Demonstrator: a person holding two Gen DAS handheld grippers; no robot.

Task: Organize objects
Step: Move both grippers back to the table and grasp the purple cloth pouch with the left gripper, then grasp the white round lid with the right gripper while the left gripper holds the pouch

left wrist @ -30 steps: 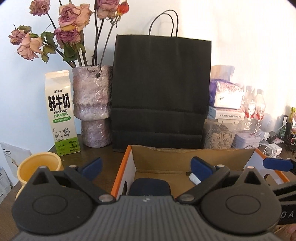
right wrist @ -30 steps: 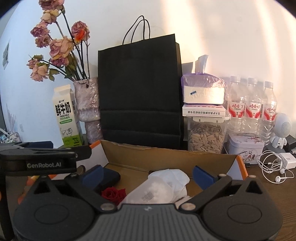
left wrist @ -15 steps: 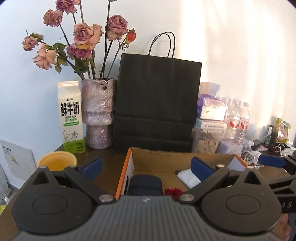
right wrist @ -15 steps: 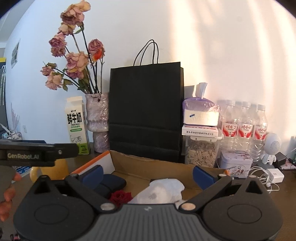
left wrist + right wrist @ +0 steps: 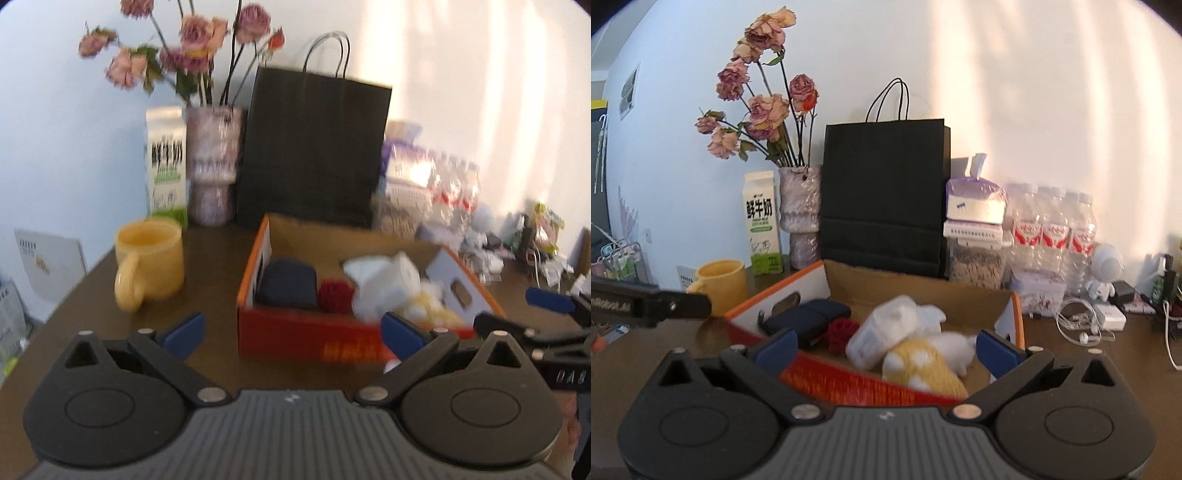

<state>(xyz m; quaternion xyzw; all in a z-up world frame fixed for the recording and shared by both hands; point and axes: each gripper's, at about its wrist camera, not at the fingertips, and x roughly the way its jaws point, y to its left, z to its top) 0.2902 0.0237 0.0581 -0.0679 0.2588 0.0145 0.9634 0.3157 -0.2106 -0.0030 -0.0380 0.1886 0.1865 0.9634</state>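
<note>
We hold the left gripper [image 5: 291, 332] and the right gripper [image 5: 886, 345] with jaws spread wide, gripping nothing. The orange cardboard box [image 5: 857, 382] sits at centre frame with a dark pouch [image 5: 809, 317], a red rose [image 5: 842, 330], a white packet [image 5: 882, 336] and a yellow spotted plush [image 5: 919, 365] inside. These look light and soft; we judge the plush best pinched across its middle.

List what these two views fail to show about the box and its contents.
- Left wrist view: motion blur smears the orange box print and the white bundle.
- Right wrist view: the right tool body hides the yellow spotted item's lower part.
- Both views: the box floor is mostly covered.
</note>
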